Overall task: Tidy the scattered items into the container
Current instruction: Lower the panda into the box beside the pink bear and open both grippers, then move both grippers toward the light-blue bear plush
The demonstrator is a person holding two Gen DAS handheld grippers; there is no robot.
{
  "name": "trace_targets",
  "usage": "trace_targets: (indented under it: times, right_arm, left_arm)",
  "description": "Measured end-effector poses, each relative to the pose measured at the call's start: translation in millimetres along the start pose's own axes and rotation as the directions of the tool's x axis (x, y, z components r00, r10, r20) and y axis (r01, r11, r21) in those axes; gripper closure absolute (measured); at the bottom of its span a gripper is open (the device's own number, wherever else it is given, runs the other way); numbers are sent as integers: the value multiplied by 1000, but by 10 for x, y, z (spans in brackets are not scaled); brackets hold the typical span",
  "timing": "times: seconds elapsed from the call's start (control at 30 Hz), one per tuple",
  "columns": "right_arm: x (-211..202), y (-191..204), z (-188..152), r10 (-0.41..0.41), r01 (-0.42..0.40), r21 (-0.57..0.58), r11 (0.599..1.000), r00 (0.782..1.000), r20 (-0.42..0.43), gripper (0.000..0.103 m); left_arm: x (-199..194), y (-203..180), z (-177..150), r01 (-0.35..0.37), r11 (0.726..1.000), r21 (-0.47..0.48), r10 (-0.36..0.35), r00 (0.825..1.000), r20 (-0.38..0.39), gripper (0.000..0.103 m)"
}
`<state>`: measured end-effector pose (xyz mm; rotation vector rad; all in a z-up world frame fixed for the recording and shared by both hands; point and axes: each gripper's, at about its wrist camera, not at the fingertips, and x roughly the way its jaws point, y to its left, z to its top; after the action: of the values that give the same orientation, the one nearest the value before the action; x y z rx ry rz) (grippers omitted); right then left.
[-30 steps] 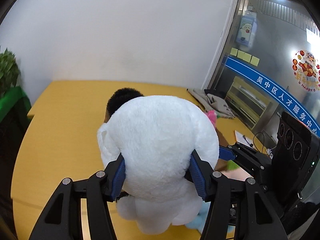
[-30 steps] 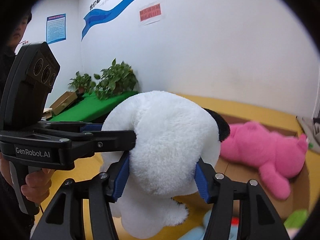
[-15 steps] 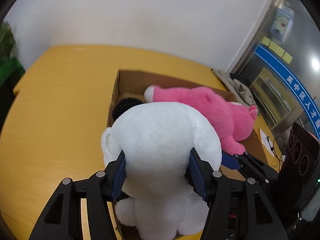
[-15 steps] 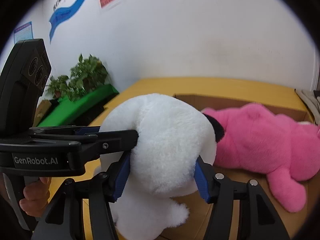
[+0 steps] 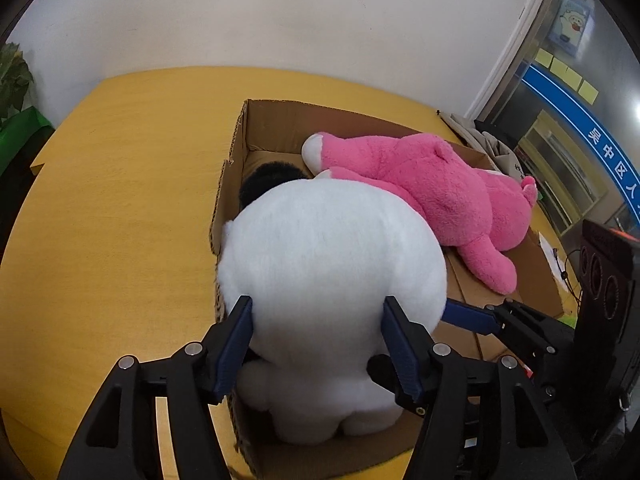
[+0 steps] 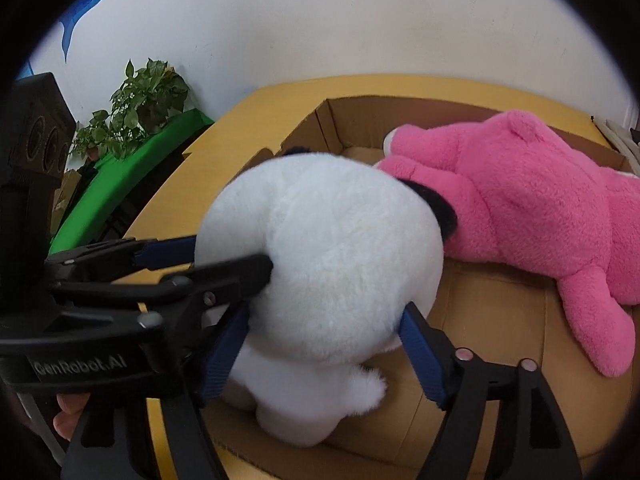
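- Lowered since the earlier frame: white plush toy, now inside the cardboard box, beside the pink plush.
- Left gripper and right gripper: both clamping its head.
- Box rests on yellow table.

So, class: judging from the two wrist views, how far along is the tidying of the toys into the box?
Done: the pink plush already lies inside the cardboard box.
In hand: the white plush is clamped by both the left gripper and the right gripper, its feet low inside the box's near end.
Left: release it. Whether other toys remain outside the box cannot be told from these views.
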<state>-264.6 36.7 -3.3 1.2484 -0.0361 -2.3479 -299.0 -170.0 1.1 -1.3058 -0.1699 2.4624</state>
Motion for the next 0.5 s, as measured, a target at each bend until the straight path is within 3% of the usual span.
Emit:
trace_targets:
  times: [0.07, 0.23, 0.3, 0.37, 0.5]
  right_arm:
    - [-90, -2, -79, -18, 18, -3, 1000, 1000, 7, 25]
    - [-689, -118, -302, -144, 144, 7, 990, 978, 149, 22]
    - [-955, -158, -445, -207, 204, 39, 978, 956, 208, 21]
    - [-1152, -157, -586, -218, 218, 27, 976, 947, 236, 21]
    - [-1508, -193, -934, -273, 282, 9, 959, 920, 281, 21]
  left_arm:
    - [-151, -71, -80, -66, 998, 23, 66, 997, 32, 36]
    - [-576, -238, -374, -185, 982, 39, 178, 975, 134, 35]
    - [-746, -315, -543, -200, 980, 20, 195, 968, 159, 26]
    - [-893, -415, -727, -205, 979, -15, 204, 961, 188, 10]
    - [-1010, -639, -1084, -207, 977, -54, 214, 954, 211, 3]
